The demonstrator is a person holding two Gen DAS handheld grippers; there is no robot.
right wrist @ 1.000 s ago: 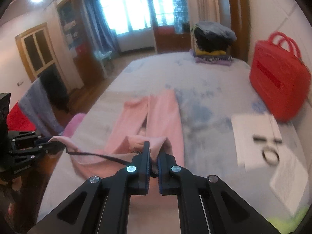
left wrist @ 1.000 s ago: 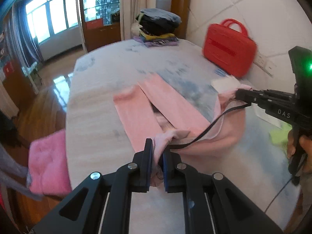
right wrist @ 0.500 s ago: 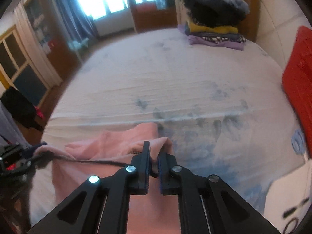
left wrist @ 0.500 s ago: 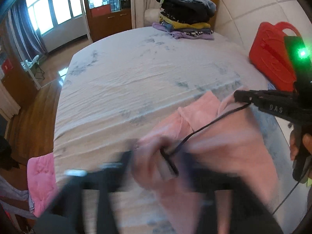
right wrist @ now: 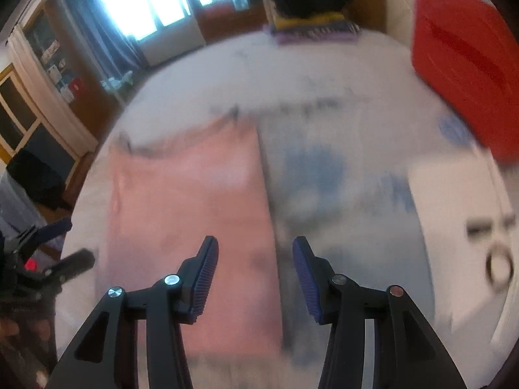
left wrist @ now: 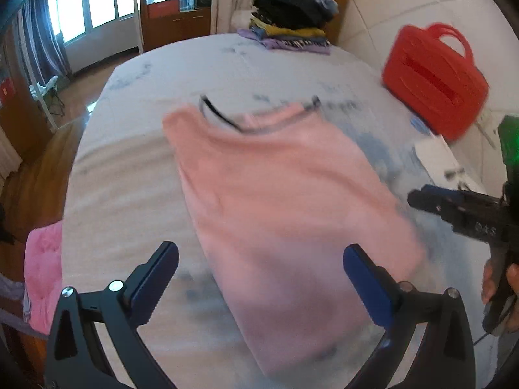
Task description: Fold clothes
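Observation:
Pink pants (left wrist: 279,194) lie folded in half on the white bed (left wrist: 136,175), a black drawstring (left wrist: 227,120) at their far edge. They also show in the right wrist view (right wrist: 191,214). My left gripper (left wrist: 259,259) is open and empty above the near end of the pants. My right gripper (right wrist: 254,256) is open and empty over the pants' right edge. It also appears at the right of the left wrist view (left wrist: 421,199). Both views are blurred by motion.
A stack of folded clothes (left wrist: 292,16) sits at the bed's far end. A red plastic case (left wrist: 434,81) leans on the wall at right. White papers (right wrist: 454,201) and a ring (right wrist: 499,264) lie at right. A pink cushion (left wrist: 42,272) is at left.
Both grippers carried the pants' waist end forward over the legs, then let go. Both were shut on the fabric before and are open now, drawn back from it.

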